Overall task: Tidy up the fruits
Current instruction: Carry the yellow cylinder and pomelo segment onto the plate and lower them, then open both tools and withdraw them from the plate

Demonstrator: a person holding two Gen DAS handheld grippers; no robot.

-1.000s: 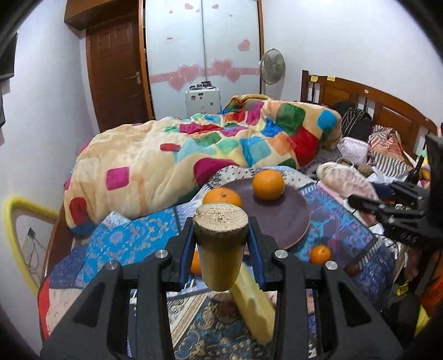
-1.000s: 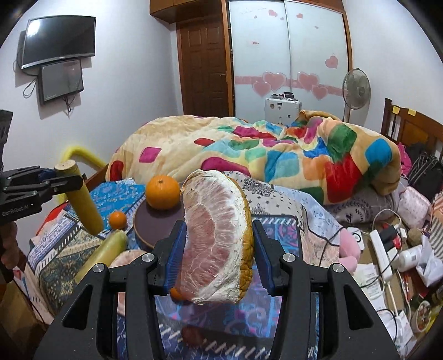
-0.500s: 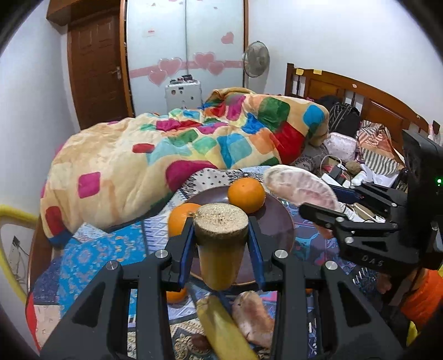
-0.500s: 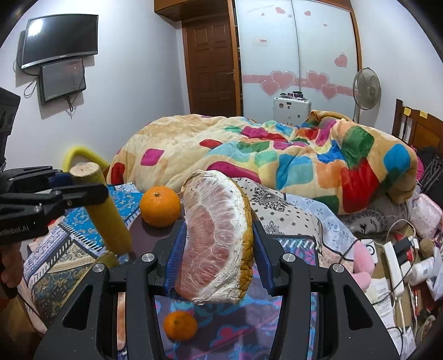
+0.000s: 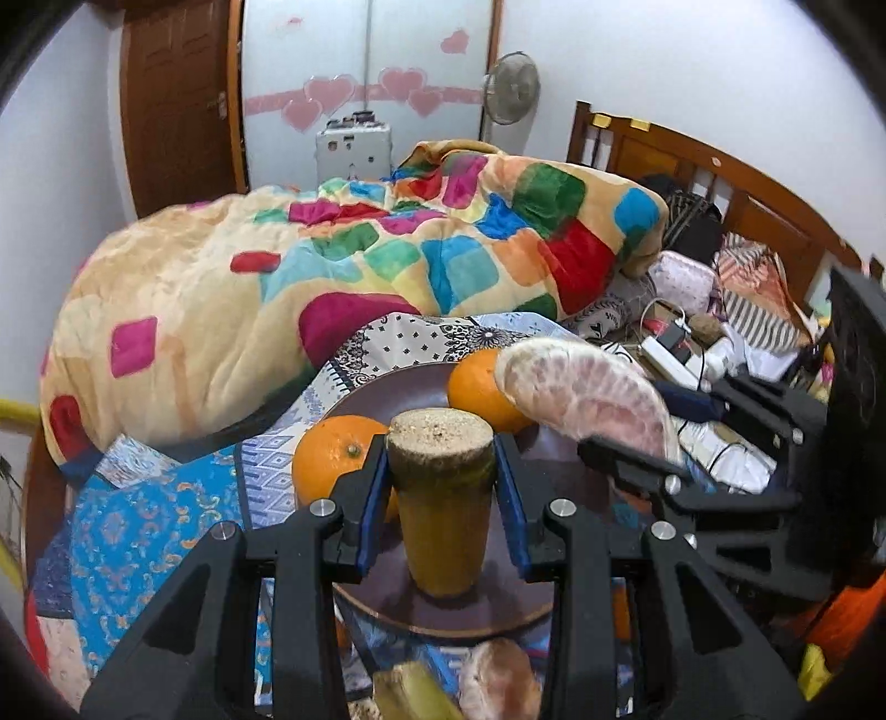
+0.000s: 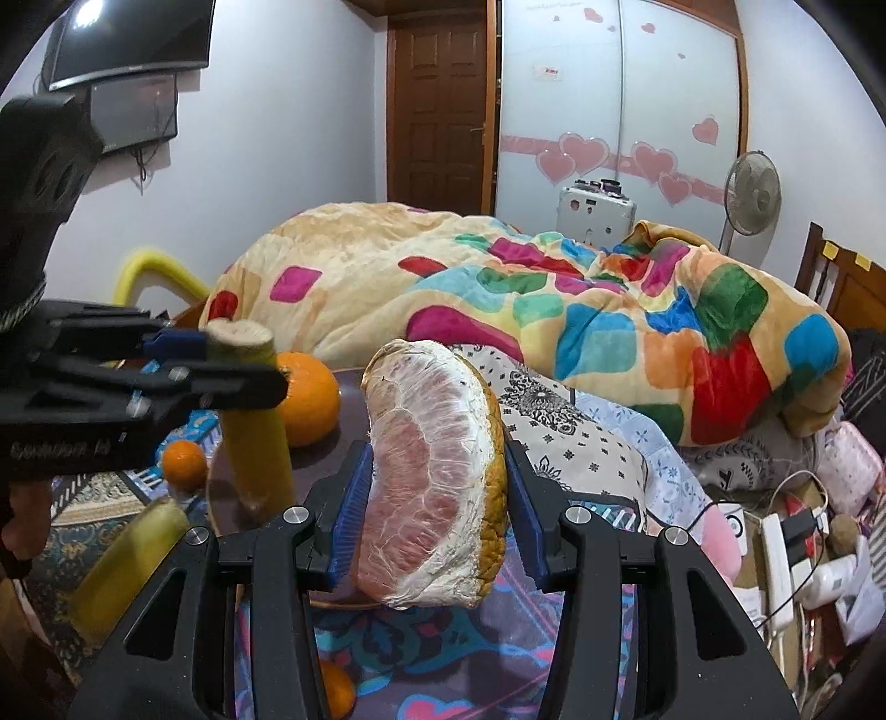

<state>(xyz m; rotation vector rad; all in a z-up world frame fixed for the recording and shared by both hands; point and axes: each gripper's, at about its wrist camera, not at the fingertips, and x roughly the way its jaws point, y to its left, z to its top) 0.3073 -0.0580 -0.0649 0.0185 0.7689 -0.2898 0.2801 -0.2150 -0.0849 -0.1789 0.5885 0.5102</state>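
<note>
Left tongs (image 5: 441,493) pinch a sugarcane piece (image 5: 443,509), right tongs (image 6: 437,487) a pomelo wedge (image 6: 437,471); lower both gently onto bare plate (image 5: 398,387) at frame centre, clear of the oranges (image 5: 332,454).

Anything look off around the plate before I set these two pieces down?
Yes. Fruit is scattered on the bedspread off the plate: a small orange and a yellow stalk piece at its left, another orange in front.

Even, bright indoor light fills both fisheye views, edges bend and darken to black corners, glare whitens the TV (image 6: 88,16), and the nearest foreground fruit blurs.
</note>
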